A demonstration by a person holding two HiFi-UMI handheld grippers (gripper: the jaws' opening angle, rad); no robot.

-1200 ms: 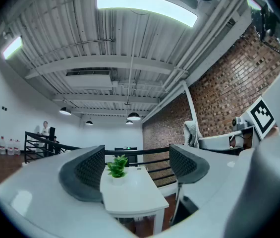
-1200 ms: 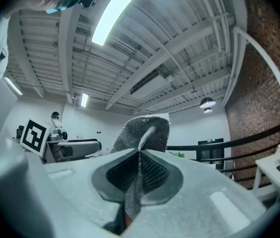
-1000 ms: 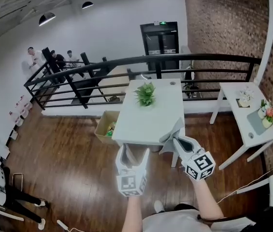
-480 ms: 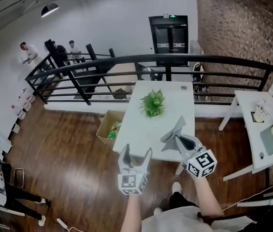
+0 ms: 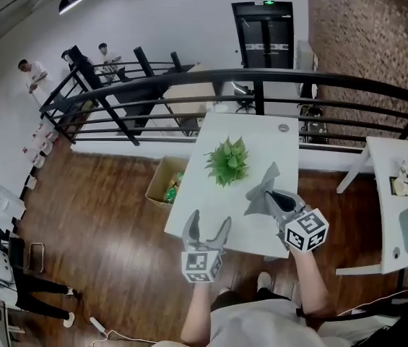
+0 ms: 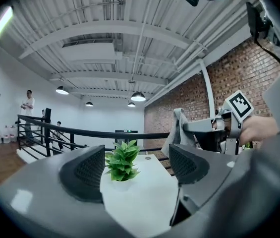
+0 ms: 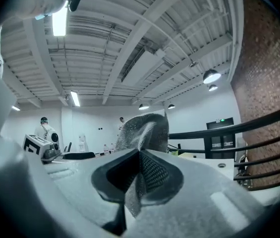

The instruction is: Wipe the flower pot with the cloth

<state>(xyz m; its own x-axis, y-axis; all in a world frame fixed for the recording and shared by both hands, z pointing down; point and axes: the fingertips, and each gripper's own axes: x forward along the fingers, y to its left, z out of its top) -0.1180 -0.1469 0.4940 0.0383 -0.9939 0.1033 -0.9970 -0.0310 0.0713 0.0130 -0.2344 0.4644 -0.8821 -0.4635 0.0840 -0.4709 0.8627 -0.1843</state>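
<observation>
Head view shows both grippers carried forward since a second ago, from the near edge of the white table [image 5: 279, 139] to above it. The flower pot [image 5: 228, 163] now stands just ahead of the right gripper [image 5: 269, 196], to its left. That gripper stays clenched on the grey cloth [image 5: 261, 186], while the left gripper [image 5: 209, 221] is released and empty; I judge the wiping not yet begun.

grippers 2: left gripper [image 5: 209, 221], right gripper [image 5: 270, 194] | cloth [image 5: 261, 187] 1 | flower pot [image 5: 227, 163] 1 | white tables 2: near table [image 5: 279, 147], side table [image 5: 385, 170] | cardboard box [image 5: 161, 182] 1
</observation>
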